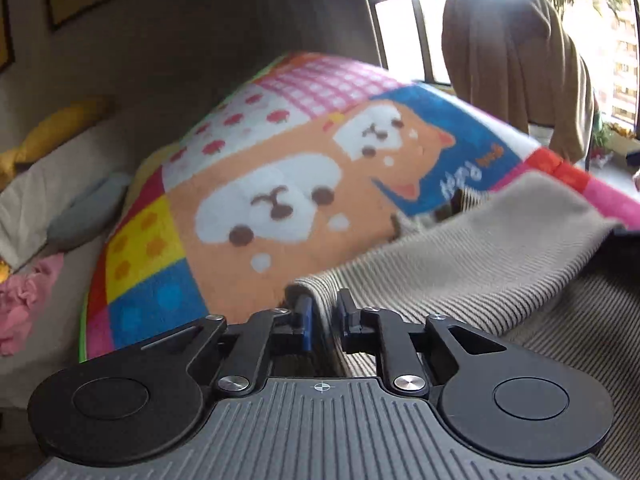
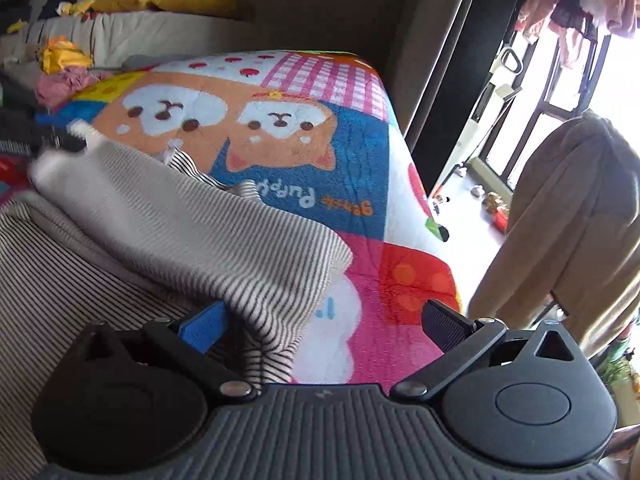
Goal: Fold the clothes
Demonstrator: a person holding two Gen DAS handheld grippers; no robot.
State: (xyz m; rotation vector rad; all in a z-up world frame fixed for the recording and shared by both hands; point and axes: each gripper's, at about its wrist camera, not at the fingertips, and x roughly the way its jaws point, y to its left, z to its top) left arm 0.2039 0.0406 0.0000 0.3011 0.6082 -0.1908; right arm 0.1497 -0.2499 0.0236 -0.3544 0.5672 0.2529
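Observation:
A beige and black striped garment [image 1: 460, 256] lies partly folded on a colourful puppy-print blanket [image 1: 280, 184]. My left gripper [image 1: 325, 318] is shut on a fold at the garment's edge, close to the blanket. In the right wrist view the same garment [image 2: 192, 224] drapes over the blanket [image 2: 312, 152], a folded flap hanging between the fingers. My right gripper [image 2: 324, 320] is open wide, its blue left pad [image 2: 202, 326] against the cloth and its black right pad [image 2: 446, 326] apart over the blanket.
A chair draped with brown cloth [image 2: 576, 216] stands by the window at the right. Pink clothes [image 1: 24, 300], a grey item [image 1: 88, 212] and yellow cushions [image 2: 168, 0] lie along the sofa at the left. The blanket's edge drops off at the right [image 2: 424, 200].

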